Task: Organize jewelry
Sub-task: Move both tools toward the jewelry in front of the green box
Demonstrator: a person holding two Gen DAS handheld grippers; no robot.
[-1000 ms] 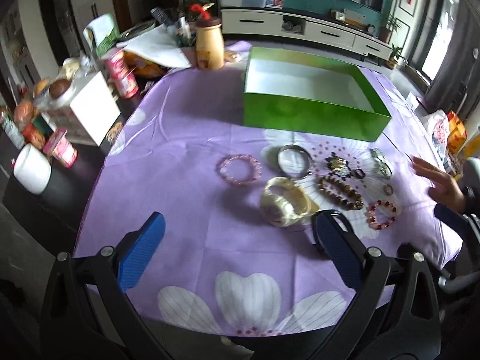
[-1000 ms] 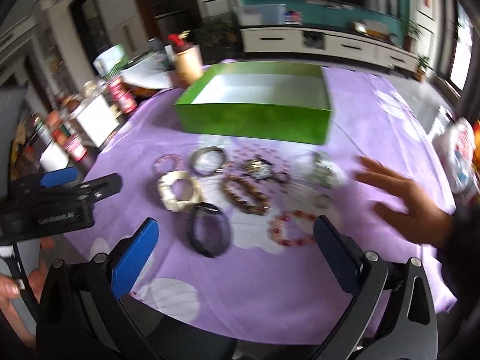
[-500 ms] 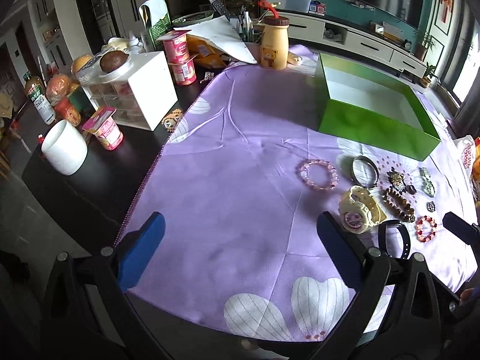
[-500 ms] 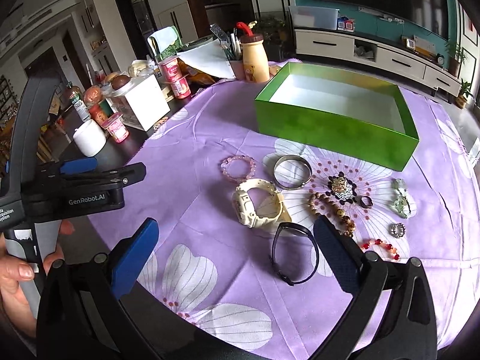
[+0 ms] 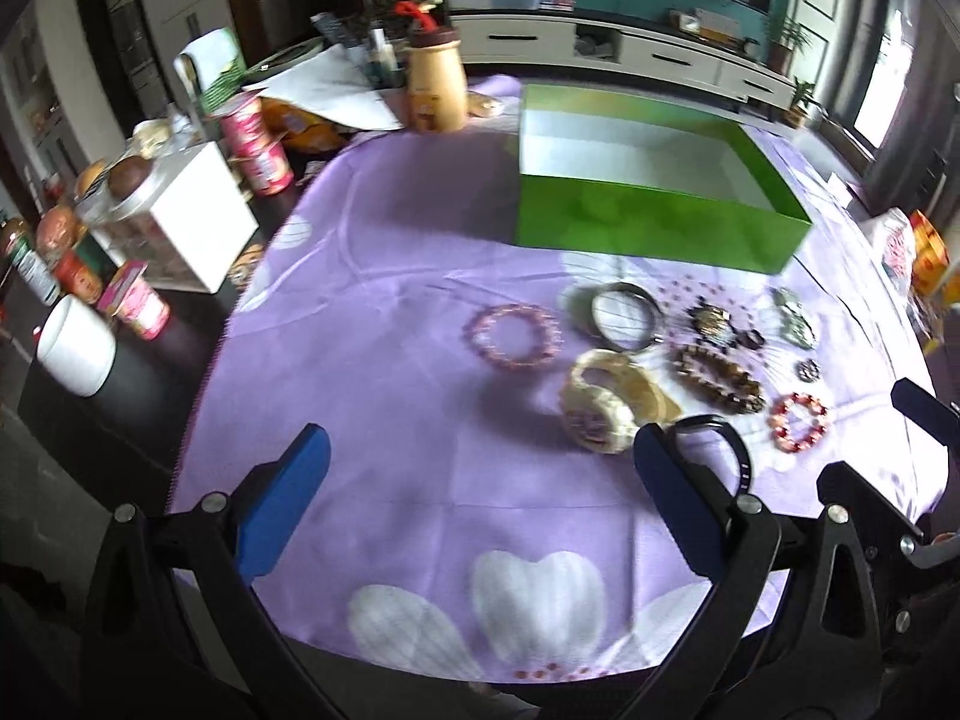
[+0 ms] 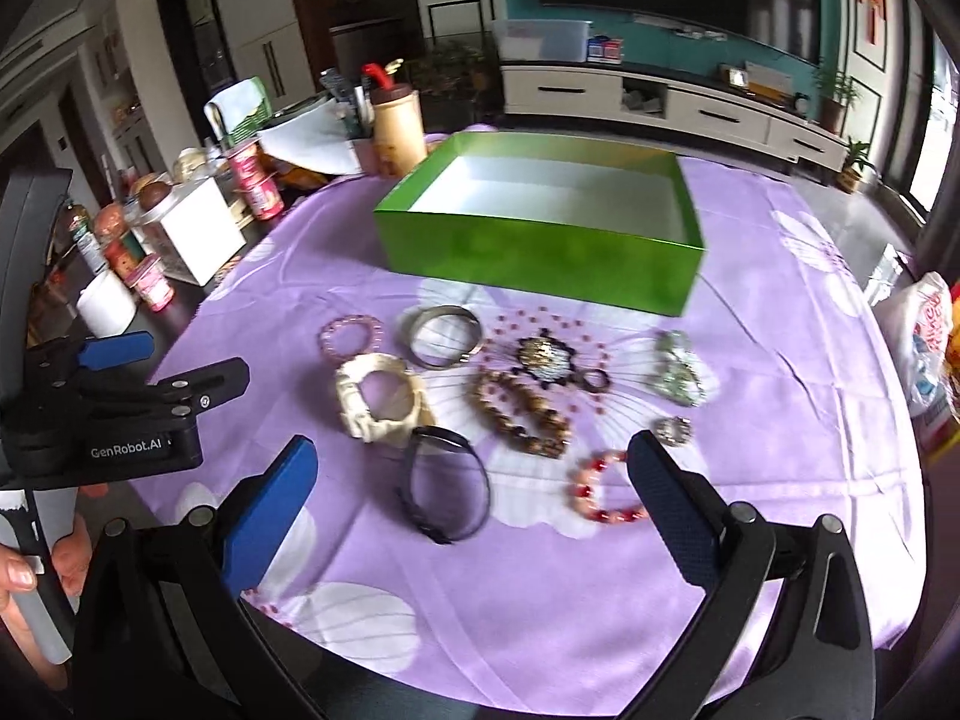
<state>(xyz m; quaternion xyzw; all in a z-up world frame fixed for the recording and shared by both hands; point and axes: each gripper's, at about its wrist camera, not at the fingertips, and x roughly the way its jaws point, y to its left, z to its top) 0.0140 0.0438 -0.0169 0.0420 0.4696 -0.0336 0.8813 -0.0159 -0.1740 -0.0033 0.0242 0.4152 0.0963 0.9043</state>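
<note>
An open green box (image 5: 654, 222) (image 6: 540, 252) stands on the purple cloth. In front of it lie a pink bead bracelet (image 5: 515, 336) (image 6: 351, 333), a silver bangle (image 5: 624, 315) (image 6: 443, 336), a cream watch (image 5: 606, 399) (image 6: 378, 399), a black band (image 6: 447, 492), a brown bead bracelet (image 6: 522, 405), a red bead bracelet (image 5: 800, 414) (image 6: 600, 489), a brooch (image 6: 546, 355) and small pieces. My left gripper (image 5: 474, 498) is open and empty above the near cloth. My right gripper (image 6: 468, 504) is open and empty over the black band.
Drink cups (image 5: 255, 141), a brown bottle (image 5: 435, 84), a white box (image 5: 192, 222) and a white mug (image 5: 75, 345) stand on the dark table to the left. A bag (image 6: 924, 342) lies at the right edge. The left gripper's body shows at the right wrist view's left.
A bare hand over the jewelry a second ago is gone. The left gripper swung left, then back toward the jewelry. The right gripper has moved closer to the black band.
</note>
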